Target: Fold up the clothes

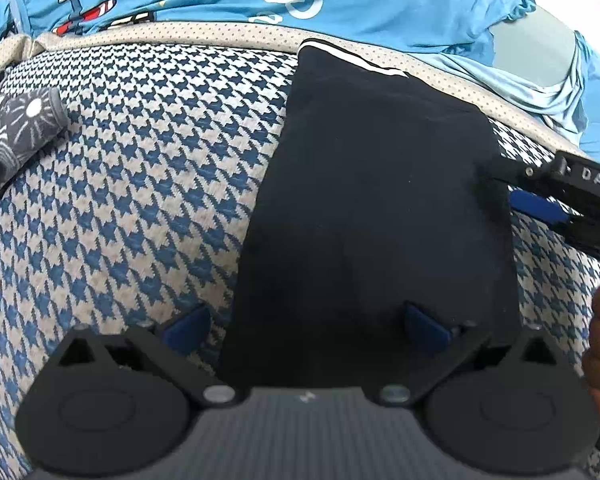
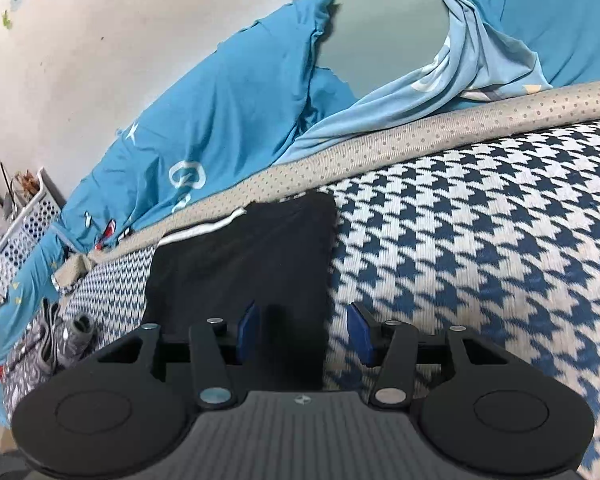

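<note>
The folded black garment (image 1: 372,208) is lying on the houndstooth bedcover (image 1: 140,184), reaching between the spread fingers of the left gripper (image 1: 306,330). The right gripper (image 2: 302,332), jaws apart and pinching nothing, is hovering over the garment's right edge, with a blue quilt (image 2: 228,120) beyond.

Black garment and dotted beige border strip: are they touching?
Touching. The left wrist view shows the black garment with its white-striped end lying over the dotted beige border strip.

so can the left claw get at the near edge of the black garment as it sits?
Probably yes. The left claw is open right over the black garment, nothing on the cloth between its fingers; the right claw sits off at the far side edge.
</note>
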The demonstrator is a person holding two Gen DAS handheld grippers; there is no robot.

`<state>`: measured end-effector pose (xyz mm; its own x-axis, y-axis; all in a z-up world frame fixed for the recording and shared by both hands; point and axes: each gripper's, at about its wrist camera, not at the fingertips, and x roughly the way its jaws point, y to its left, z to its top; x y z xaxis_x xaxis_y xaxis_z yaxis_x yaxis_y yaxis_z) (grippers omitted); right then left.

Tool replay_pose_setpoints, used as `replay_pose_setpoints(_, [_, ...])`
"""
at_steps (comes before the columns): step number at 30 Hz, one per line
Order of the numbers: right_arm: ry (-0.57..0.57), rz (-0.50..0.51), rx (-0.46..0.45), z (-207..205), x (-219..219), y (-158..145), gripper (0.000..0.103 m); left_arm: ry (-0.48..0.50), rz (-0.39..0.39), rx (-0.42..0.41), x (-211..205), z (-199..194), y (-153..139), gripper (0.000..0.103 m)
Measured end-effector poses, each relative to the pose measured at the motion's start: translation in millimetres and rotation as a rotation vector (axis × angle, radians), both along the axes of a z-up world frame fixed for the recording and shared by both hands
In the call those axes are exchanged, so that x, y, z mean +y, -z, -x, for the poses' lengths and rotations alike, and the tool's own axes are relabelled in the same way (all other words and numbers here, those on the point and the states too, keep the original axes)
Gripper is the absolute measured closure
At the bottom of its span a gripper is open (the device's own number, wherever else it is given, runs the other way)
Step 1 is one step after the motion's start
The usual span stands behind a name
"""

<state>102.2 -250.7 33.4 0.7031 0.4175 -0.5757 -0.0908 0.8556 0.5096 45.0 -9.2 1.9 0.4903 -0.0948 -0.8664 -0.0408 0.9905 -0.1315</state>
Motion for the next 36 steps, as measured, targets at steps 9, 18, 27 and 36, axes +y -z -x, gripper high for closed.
replay_pose_setpoints(9, [-0.014, -0.042, -0.038, -23.4, 0.7, 7.5, 0.055, 0.01, 0.016, 0.006, 4.2, 1.3, 0.7, 0.0])
replay_pose_setpoints(18, [-0.048, -0.049, -0.086, -35.9, 9.7, 14.9, 0.054, 0.018, 0.004, 0.008, 2.5, 1.0, 2.1, 0.0])
replay_pose_setpoints(27, [-0.022, -0.055, -0.081, -40.3, 12.0, 21.0, 0.089, 0.031, -0.035, -0.001, -4.7, -0.6, 5.6, 0.0])
replay_pose_setpoints(36, [0.044, -0.009, -0.109, -29.7, 14.5, 2.4, 0.095, 0.039, -0.032, -0.011, -5.5, 1.0, 3.7, 0.0])
